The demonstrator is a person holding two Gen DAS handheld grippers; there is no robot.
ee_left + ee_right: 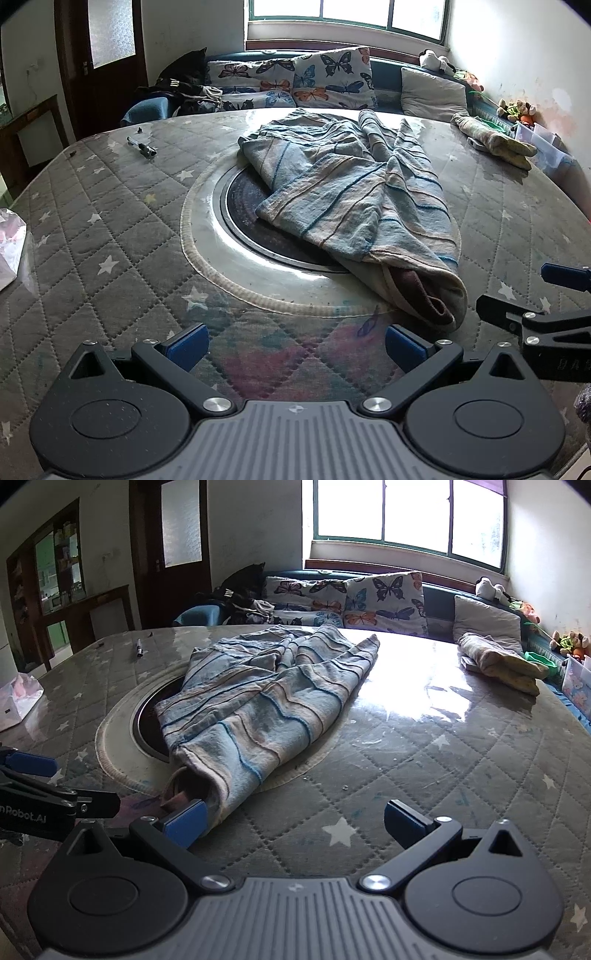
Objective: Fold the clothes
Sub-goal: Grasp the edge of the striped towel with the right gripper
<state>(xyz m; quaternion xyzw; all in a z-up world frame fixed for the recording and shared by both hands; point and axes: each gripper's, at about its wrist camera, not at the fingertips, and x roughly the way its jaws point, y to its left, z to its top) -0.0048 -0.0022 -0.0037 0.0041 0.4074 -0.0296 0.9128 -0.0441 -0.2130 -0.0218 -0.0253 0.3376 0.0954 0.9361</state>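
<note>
A crumpled blue striped garment [351, 192] lies on the quilted table [110, 229], partly over a round dark inset in the middle. It also shows in the right wrist view [258, 701]. Its brown-lined opening [424, 291] faces me. My left gripper [295, 347] is open and empty, just in front and to the left of that opening. My right gripper [295, 823] is open and empty, its left pad [184, 823] close by the garment's near end. The right gripper also shows at the right edge of the left wrist view [535, 295].
A folded yellowish cloth [495, 138] lies at the far right of the table. A pen [142, 146] lies at the far left. A sofa with butterfly cushions [314, 81] runs behind the table. A white bag [9, 243] sits at the left edge.
</note>
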